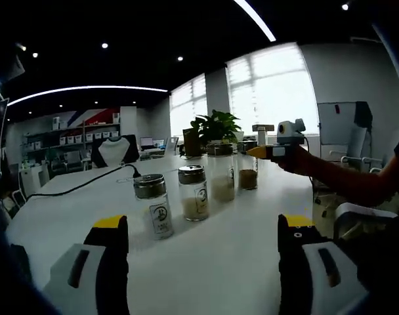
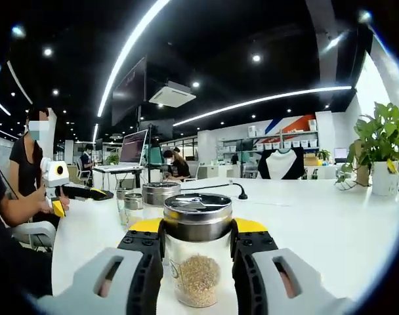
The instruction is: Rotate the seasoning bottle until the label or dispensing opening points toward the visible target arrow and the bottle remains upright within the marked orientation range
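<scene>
Bottle count: four seasoning bottles on the white table (image 1: 252,230) in the left gripper view, in a row running from centre frame toward the upper right: the nearest bottle (image 1: 154,205) with a pale fill and a round label, the second bottle (image 1: 193,192) just behind it, then the third bottle (image 1: 222,177) and the far bottle (image 1: 248,169) with brown contents.

Right gripper (image 2: 197,246): here we go, its jaws stand either side of the seasoning bottle (image 2: 197,252) at lower centre of the right gripper view, yellow-tipped black pads pressed to the glass on both sides. It is clamped, and the bottle is upright with grainy tan contents and a steel cap.

Left gripper (image 1: 203,243): jaws rise at the bottom corners of its own view, spread wide, nothing between them. The nearest bottle sits just beyond the left jaw, apart from it.

Other bottles, right gripper view: three more lids behind the held one, left of centre, partly hidden.

Cross-view: the left gripper view catches the right gripper from outside, at upper right by the far bottle, held by a person's hand (image 1: 298,161). The right gripper view catches the left gripper at mid-left, in a hand (image 2: 55,197).

Far background: a potted plant (image 2: 383,147) at the right edge, a black cable (image 2: 216,187) across the table, seated people and monitors beyond.
</scene>
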`<move>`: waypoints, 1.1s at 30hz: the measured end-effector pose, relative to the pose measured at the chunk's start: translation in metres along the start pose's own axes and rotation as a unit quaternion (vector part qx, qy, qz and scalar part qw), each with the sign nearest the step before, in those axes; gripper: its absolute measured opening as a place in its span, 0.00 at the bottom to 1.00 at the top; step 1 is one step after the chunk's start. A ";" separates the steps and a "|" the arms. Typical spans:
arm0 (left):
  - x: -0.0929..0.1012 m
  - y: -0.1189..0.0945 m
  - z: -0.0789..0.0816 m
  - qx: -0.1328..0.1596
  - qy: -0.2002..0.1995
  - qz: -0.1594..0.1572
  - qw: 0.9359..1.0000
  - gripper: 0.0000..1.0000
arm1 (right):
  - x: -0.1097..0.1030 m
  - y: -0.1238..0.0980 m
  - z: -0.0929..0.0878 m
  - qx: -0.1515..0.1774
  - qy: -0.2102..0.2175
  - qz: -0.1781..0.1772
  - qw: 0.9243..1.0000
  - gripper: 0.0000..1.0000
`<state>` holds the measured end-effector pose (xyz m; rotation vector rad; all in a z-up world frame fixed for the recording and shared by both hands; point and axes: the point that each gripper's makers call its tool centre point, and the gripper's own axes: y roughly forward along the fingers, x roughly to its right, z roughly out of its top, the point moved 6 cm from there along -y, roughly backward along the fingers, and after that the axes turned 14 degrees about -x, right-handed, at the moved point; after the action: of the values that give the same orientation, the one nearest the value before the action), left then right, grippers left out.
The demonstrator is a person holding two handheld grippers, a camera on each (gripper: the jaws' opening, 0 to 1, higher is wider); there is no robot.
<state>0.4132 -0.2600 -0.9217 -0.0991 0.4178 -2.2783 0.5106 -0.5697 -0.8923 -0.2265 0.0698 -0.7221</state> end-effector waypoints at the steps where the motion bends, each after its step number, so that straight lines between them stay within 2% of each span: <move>1: 0.000 0.000 0.000 0.000 0.001 0.000 1.000 1.00 | 0.002 0.000 0.000 -0.003 0.004 0.012 1.000 0.37; 9: 0.001 -0.001 0.002 0.002 -0.003 -0.006 1.000 1.00 | 0.014 0.007 0.004 -0.018 -0.017 0.060 0.998 0.37; 17: 0.002 0.000 0.001 -0.001 0.000 -0.004 1.000 1.00 | 0.021 0.015 0.003 -0.010 -0.016 0.062 0.998 0.37; 22: 0.001 0.002 -0.002 -0.005 -0.002 -0.004 1.000 1.00 | 0.024 0.022 0.004 -0.005 -0.016 0.043 0.999 0.38; 26: -0.001 0.001 -0.002 -0.006 -0.001 -0.002 1.000 1.00 | 0.024 0.019 0.002 -0.009 -0.012 0.044 0.999 0.39; 29: -0.002 0.001 -0.002 -0.003 -0.005 0.000 1.000 1.00 | 0.022 0.007 0.003 -0.004 -0.014 0.028 0.999 0.45; 31: -0.002 0.001 -0.003 -0.004 -0.005 0.000 1.000 1.00 | 0.019 0.001 0.004 0.000 -0.011 0.024 1.000 0.44; 33: 0.000 0.002 -0.003 -0.006 -0.004 -0.001 1.000 1.00 | 0.016 -0.011 0.004 0.008 -0.002 0.002 1.000 0.44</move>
<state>0.4142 -0.2603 -0.9257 -0.1148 0.4274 -2.2762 0.5157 -0.5874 -0.8859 -0.2125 0.0599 -0.7181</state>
